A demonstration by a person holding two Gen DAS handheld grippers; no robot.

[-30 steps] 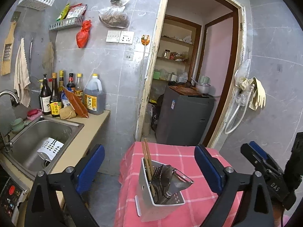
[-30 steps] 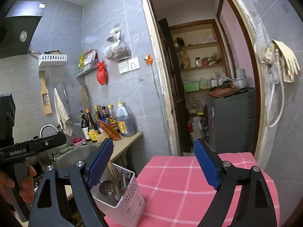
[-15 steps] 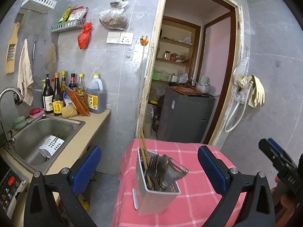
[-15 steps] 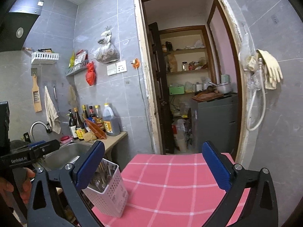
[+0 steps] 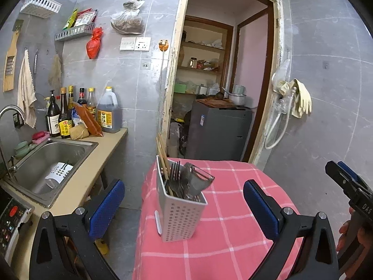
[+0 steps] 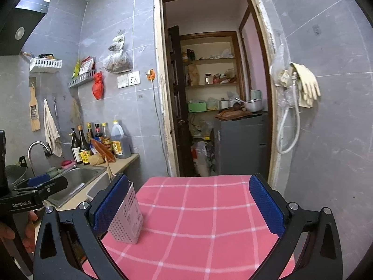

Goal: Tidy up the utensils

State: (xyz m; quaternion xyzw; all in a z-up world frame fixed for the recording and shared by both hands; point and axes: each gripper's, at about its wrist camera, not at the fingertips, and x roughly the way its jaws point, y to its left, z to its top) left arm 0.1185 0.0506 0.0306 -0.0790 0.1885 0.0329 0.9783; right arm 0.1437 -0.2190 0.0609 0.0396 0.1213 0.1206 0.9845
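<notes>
Standing upright on the pink checked tablecloth [image 5: 228, 238] near the bench's left edge, the white perforated utensil holder [image 5: 180, 212] carries wooden chopsticks [image 5: 163, 161], a fork [image 5: 174, 172] and other metal utensils. Left gripper [image 5: 184, 207] hangs before the holder, jaws wide and holding nothing. Right gripper [image 6: 188, 206] hovers over the cloth, jaws also wide and empty, the holder just behind its left finger. Beside the bench, a steel sink [image 5: 77, 143] holds another white holder [image 5: 58, 171].
</notes>
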